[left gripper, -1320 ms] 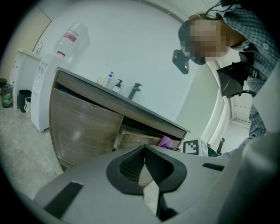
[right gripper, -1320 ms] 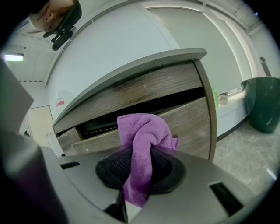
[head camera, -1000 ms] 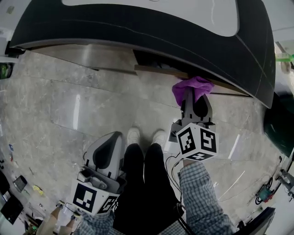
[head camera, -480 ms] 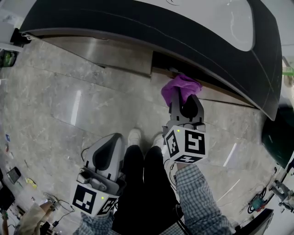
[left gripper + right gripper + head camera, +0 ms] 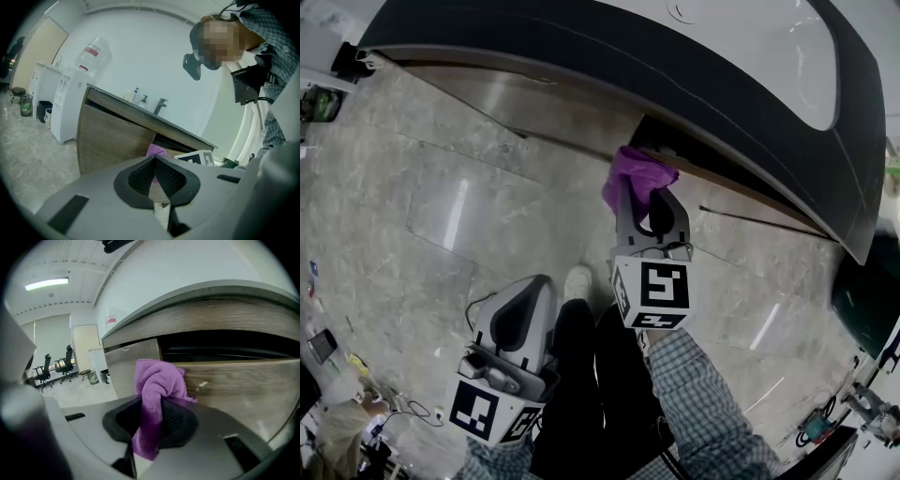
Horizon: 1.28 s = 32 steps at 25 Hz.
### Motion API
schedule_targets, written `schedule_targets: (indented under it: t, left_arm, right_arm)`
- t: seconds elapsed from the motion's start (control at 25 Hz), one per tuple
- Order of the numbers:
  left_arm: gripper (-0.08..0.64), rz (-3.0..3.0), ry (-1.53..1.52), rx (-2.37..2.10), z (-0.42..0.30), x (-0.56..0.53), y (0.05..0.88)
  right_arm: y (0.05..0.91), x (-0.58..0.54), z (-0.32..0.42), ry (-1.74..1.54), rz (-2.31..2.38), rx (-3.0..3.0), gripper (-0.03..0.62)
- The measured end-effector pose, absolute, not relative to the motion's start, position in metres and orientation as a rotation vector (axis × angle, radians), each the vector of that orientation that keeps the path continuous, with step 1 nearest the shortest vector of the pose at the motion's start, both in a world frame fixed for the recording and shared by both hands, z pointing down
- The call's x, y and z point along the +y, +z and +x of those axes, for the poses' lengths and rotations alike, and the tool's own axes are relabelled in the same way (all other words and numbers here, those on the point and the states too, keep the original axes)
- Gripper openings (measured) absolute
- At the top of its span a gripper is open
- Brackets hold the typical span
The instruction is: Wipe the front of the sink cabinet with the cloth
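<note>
My right gripper (image 5: 645,199) is shut on a purple cloth (image 5: 633,172), which bunches out past the fingertips. The cloth is held against the wood front of the sink cabinet (image 5: 511,98), under the dark countertop (image 5: 581,47), at the left end of a dark gap. In the right gripper view the cloth (image 5: 157,380) stands at the left edge of a wooden drawer front (image 5: 234,383). My left gripper (image 5: 521,314) hangs low beside the person's legs, shut and empty. The left gripper view shows its closed fingertips (image 5: 154,164), with the cloth (image 5: 157,151) and cabinet front (image 5: 112,140) beyond.
The person's dark trousers and white shoe (image 5: 577,278) stand on the marble floor just before the cabinet. A white water dispenser (image 5: 68,110) and a bin (image 5: 26,104) stand left of the cabinet. Bottles and a tap (image 5: 159,106) are on the counter. Office chairs (image 5: 44,372) stand farther off.
My right gripper has carried the cloth leftward along the cabinet front, from the middle of the dark gap to its left end. The left gripper has stayed low and shut.
</note>
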<state>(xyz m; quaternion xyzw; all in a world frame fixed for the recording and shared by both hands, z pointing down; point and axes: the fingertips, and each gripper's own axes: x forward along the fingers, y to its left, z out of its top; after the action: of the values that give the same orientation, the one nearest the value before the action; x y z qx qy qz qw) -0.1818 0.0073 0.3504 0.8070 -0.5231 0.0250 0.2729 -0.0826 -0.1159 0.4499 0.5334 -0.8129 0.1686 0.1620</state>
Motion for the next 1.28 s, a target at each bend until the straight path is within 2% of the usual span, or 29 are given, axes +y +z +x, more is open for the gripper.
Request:
schedule_targets:
  t: [0.52,1.28]
  left_arm:
    - [0.011,2.147,0.09,-1.425,-0.194,0.006,0.361]
    - [0.011,2.192,0.132,-1.342,-0.156,-0.003,0.367]
  right_arm:
    - [0.503,-0.088,-0.141,0.392,1.174,-2.375,0.081]
    - [0.529,-0.11,-0.035,0.333,1.371,-2.168,0.081]
